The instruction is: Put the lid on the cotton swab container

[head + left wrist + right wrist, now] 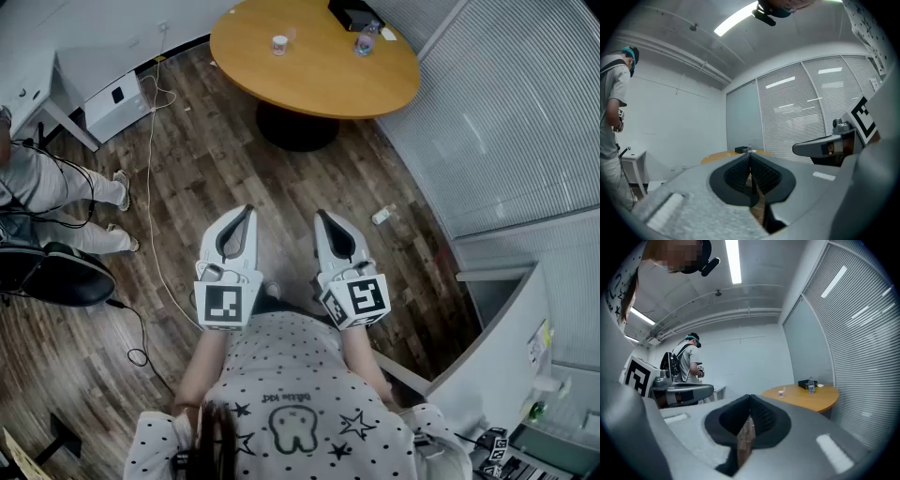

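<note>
step: nothing grabbed yet | left gripper [248,210] and right gripper [321,215] held level — fingers pressed together, empty | cotton swab container [279,44] far off on round surface [323,89] | tip: I'd walk over first, find the lid up close

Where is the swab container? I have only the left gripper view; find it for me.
Observer: On the round table, a small white container stands left of a bottle.
Operator: Report the other gripper.
Observer: The right tongs are shut, with nothing between them.
Operator: Check the floor ahead.
Observer: A small white object lies on the wood floor near the blinds.
</note>
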Motion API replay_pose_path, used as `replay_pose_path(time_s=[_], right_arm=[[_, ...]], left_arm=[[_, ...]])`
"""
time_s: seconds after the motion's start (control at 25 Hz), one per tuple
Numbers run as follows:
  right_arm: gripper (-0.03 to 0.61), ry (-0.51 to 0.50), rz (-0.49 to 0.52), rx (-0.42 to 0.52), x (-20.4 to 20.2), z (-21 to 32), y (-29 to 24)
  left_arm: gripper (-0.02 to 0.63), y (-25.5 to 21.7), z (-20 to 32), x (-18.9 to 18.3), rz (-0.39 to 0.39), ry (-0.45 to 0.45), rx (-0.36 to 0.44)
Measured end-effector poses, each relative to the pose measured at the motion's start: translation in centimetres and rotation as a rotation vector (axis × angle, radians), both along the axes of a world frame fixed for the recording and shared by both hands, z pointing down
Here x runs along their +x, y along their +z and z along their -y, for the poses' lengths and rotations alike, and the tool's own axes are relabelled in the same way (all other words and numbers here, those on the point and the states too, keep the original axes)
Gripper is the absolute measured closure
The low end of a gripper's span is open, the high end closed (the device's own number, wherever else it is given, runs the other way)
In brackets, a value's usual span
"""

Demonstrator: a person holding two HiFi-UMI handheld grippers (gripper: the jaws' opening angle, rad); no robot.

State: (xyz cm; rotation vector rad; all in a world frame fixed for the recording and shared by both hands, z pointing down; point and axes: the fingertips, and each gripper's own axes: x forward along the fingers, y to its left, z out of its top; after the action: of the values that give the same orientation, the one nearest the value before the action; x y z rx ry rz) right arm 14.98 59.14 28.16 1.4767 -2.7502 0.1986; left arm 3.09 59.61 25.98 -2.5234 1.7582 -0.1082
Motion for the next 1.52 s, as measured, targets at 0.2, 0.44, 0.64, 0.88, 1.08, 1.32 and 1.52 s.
replay_pose_path(time_s=[0.2,0.44,0.64,0.88,1.08,1.32,1.52], right_arm=[[0.574,-0.011,-0.002,0.005,-0.3,0.0,0.0],[0.574,-0.014,-0.014,0.008,-0.4,0.3,0.0],[0.575,-0.033,0.018,0.033,-0.6,0.4,-0.6],[0.575,-0.049,0.034,0.058,-0.9,0.2,-1.0],[0.575,-0.074,0.057,0.048,-2.0,0.8,-0.8],[0.574,-0.105,0.004,0.037,-3.5,3.2,0.3],[0.574,-0.1,-0.013,0.02,-5.7,8.0,0.7]], left_arm=[[0.603,0.2,0.1,-0.2,0.008,-0.001,0.011],[0.603,0.1,0.4,-0.3,-0.002,-0.004,0.011],[0.603,0.4,0.7,-0.5,0.002,-0.006,0.013],[0.603,0.2,0.7,-0.3,0.005,-0.003,0.006],[0.603,0.6,1.5,-1.2,-0.014,-0.004,-0.001],[0.603,1.4,4.3,-2.3,-0.033,-0.001,-0.017],[0.603,2.0,9.2,-4.6,-0.039,0.013,-0.012]])
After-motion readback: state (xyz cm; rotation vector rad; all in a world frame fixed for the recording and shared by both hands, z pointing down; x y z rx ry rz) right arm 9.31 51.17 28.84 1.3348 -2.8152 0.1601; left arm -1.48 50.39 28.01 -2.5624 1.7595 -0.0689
